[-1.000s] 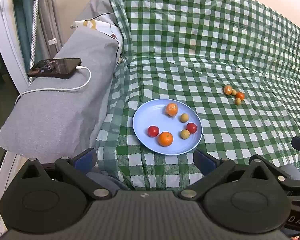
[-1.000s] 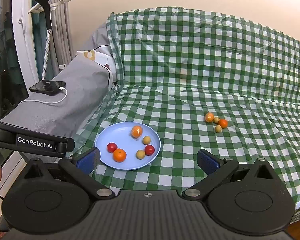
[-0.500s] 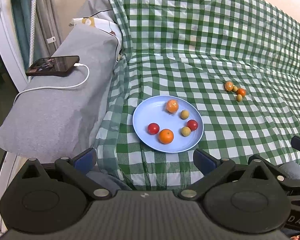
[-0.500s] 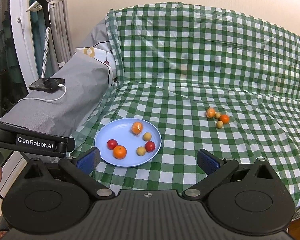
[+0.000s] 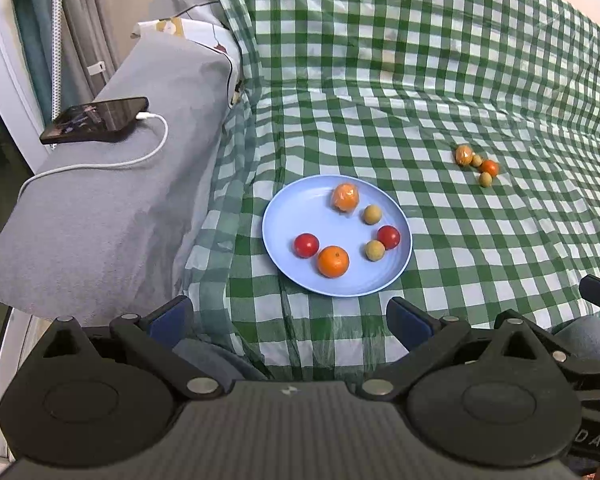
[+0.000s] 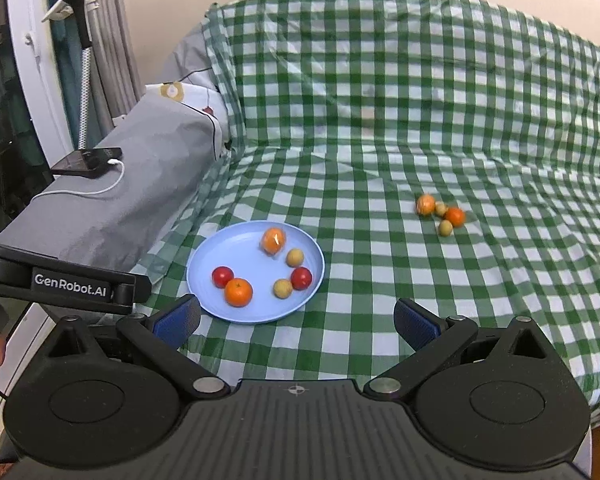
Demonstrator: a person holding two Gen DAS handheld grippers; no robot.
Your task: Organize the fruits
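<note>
Reaching next: I judge the step in hand to be fetching one of the loose fruits [image 6: 440,214] on the green checked cloth [image 6: 380,168] and carrying it to the blue plate [image 6: 204,276].
Right gripper [image 6: 296,320]: jaws wide apart, nothing between them, held back near the front edge of the seat.
Left gripper [image 5: 288,320]: also spread and empty, low in front of the plate.
Plate load: six fruits already sit in it, among them a bare orange [image 5: 333,261], two red ones and two small yellowish ones.
Loose cluster: four pieces bunched together, touching or nearly so, well apart from the plate on its right.
Best pick: I'd take the yellowish outlier [image 6: 445,227] at the near edge first, since it leaves the jaws room on both sides.
Approach: come down from above with the fingers straddling one fruit only.
Risk: round fruit on soft cloth may roll if nudged, so I'd close gently.
Drop spot: the bare patch at the plate's left.
Keep clear: phone [image 5: 96,119] on the grey armrest.
</note>
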